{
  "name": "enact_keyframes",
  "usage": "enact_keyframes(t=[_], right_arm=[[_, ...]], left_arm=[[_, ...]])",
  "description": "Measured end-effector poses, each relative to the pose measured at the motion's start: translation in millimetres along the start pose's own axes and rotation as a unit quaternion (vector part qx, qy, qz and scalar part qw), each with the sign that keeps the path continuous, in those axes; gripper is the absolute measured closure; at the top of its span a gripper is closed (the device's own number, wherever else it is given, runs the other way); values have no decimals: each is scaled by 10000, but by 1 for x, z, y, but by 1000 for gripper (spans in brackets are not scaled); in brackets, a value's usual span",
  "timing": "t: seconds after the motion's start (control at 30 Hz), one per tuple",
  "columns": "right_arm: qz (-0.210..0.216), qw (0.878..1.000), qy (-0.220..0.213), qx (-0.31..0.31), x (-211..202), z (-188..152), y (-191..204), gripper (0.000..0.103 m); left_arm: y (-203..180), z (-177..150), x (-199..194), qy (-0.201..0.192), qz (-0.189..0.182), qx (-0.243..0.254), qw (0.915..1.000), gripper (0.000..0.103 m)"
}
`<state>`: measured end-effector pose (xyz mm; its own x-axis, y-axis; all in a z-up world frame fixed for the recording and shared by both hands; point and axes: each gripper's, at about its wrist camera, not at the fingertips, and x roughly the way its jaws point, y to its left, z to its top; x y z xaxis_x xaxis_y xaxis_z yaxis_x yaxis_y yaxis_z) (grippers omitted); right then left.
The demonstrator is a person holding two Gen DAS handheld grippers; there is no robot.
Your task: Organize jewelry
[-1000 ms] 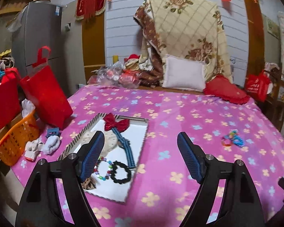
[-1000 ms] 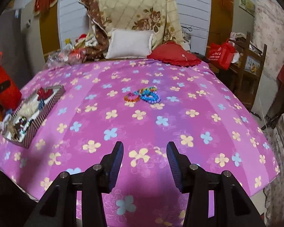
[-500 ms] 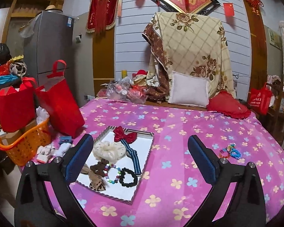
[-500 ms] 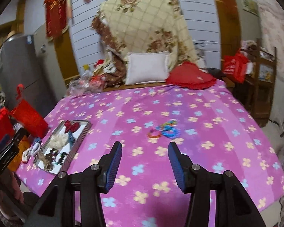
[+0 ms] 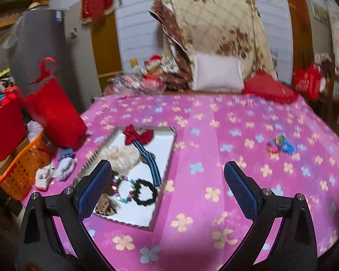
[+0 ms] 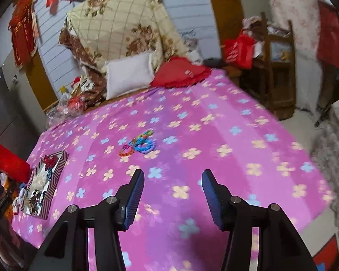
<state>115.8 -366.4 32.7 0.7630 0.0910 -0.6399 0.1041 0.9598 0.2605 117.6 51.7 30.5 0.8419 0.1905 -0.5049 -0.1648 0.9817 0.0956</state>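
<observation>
1. A pink tablecloth printed with yellow and blue flowers point(image 5: 214, 140) covered the broad table, which filled most of both views.
2. The shallow rectangular tray with a striped rim point(image 5: 167, 158) sat near the cloth's left edge, holding a red bow point(image 5: 137, 135), a cream scrunchie point(image 5: 121, 155), a multicoloured bead bracelet point(image 5: 124, 188) and a black bead bracelet point(image 5: 145, 192).
3. A small heap of bright rubber-band bracelets point(image 6: 139, 144) lay on the cloth, well apart from the tray.
4. The left gripper point(image 5: 167, 187) hung with jaws spread wide, empty (its left finger overlapping the tray in view).
5. The right gripper point(image 6: 173, 196) was likewise parted, grasping nothing.
6. Beyond stood a white pillow point(image 6: 128, 74), a floral quilt point(image 6: 124, 24) and red gift bags point(image 5: 54, 110).
</observation>
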Motion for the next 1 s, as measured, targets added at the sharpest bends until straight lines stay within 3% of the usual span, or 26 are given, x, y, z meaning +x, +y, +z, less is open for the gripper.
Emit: enact_keyframes(t=[0.17,0.37,0.57,0.67,0.77,0.8,0.97,1.0], right_arm=[[314,9992,256,72,90,15,20,52],[242,9962,833,47,205,37,29,54],[73,9934,1141,135,274,56,24,54],[-90,9916,1291,-16,295,57,28,57],[-339,9919,1200,-250,300,58,38,78],[-235,9914,1274,-199,301,57,39,85],[111,9879,1519,-296,284,39,51,87],[211,9869,1566,-321,275,33,52,92]], left_arm=[[-10,-6,24,455,-279,80,9985,3],[-23,-15,49,771,-427,131,9960,3],[-27,-24,74,1077,-428,177,9931,3],[-29,-29,83,1174,-421,180,9920,3],[-29,-31,88,1257,-442,159,9910,3],[-29,-31,88,1272,-441,152,9908,3],[-29,-29,88,1324,-380,145,9904,3],[-30,-28,88,1330,-409,132,9902,3]])
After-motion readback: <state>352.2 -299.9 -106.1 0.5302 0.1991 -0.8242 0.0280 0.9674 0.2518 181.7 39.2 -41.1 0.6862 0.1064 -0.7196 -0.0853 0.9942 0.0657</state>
